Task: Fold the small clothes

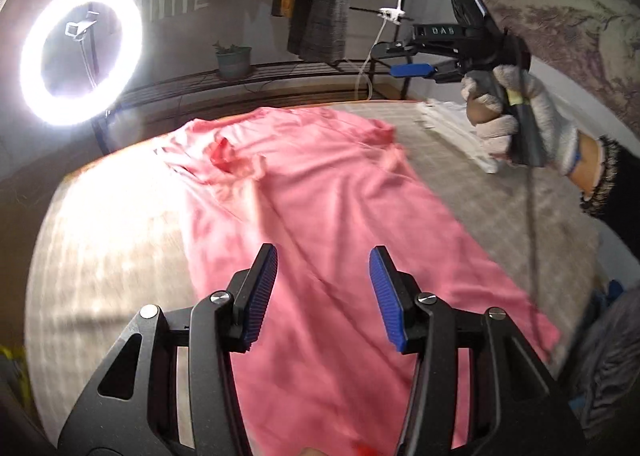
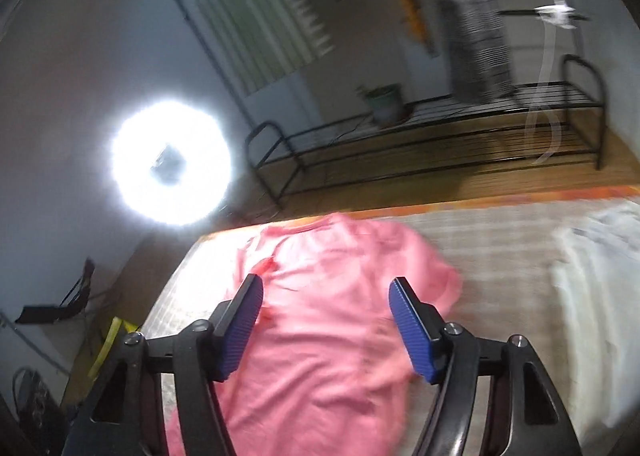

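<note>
Nearest in the left wrist view, the left gripper (image 1: 323, 296) hangs above the pink shirt (image 1: 320, 192) with its jaws partly apart and nothing between them. In the right wrist view the right gripper (image 2: 326, 328) is the same: moderately wide, empty, over the shirt's upper half. The shirt lies spread lengthwise on the bed (image 1: 100, 224), its collar end towards the far edge, one sleeve (image 2: 444, 276) showing on the right side. No fold can be made out in it, though both views are blurred.

My reading is that the shirt is laid out and the first fold not yet begun. The next move calls for each gripper to come down on an edge or a sleeve, pinch only the cloth, and carry it across towards the middle.

Farther right, a stack of white cloth (image 1: 452, 124) rests on the bed. Beyond the bed stand a wire rack (image 2: 440, 136) with a potted plant (image 2: 384, 102) on it, and a ring light (image 1: 80, 52).

No boxes or baskets are visible.
</note>
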Demonstrator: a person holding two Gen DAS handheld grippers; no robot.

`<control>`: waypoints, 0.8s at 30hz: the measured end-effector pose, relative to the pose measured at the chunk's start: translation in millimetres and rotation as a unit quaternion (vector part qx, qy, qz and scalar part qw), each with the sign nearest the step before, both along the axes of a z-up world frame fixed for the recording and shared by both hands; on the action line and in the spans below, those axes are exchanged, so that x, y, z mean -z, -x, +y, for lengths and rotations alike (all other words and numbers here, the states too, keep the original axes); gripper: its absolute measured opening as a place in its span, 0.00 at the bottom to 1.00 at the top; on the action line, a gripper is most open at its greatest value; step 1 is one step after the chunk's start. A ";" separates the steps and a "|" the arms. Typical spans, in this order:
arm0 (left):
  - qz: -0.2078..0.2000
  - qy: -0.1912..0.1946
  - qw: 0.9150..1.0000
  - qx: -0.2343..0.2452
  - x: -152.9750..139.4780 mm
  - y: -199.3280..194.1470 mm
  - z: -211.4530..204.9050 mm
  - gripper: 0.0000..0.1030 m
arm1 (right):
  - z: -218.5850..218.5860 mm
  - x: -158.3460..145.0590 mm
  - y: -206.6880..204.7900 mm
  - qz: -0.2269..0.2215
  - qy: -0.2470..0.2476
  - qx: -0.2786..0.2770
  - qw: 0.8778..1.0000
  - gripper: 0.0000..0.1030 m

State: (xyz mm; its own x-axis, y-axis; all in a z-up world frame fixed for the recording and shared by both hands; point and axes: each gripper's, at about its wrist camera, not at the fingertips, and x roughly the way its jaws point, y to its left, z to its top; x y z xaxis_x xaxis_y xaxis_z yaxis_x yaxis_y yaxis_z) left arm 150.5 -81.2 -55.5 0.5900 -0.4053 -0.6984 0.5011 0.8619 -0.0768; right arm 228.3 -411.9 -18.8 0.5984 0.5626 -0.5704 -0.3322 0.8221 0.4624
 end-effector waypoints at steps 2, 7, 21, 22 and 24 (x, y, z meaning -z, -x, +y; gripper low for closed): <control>-0.007 -0.013 1.000 0.002 8.5 -23.5 4.3 0.48 | 25.7 6.1 -18.6 0.008 0.002 -0.024 1.000 0.58; 0.013 -0.010 1.000 -0.008 44.4 -75.4 25.1 0.48 | 96.7 32.9 -77.1 0.042 0.011 -0.073 0.996 0.49; 0.030 0.056 0.997 -0.039 93.4 -160.0 64.4 0.48 | 233.3 122.9 -165.4 0.107 0.075 -0.141 0.981 0.37; 0.032 0.059 0.997 -0.039 93.8 -162.9 65.5 0.48 | 238.0 125.6 -165.6 0.108 0.081 -0.149 0.980 0.35; 0.040 0.064 0.996 -0.041 97.7 -167.1 68.8 0.48 | 243.4 127.9 -161.4 0.109 0.098 -0.163 0.976 0.24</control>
State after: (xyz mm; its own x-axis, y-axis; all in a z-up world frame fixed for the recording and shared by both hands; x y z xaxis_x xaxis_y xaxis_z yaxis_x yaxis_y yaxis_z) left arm 317.6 -12.4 -153.2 0.5688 -0.4471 -0.6903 0.4173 0.8802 -0.2262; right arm 389.7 -168.5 -146.7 0.2591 0.5705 -0.7794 -0.5019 0.7689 0.3960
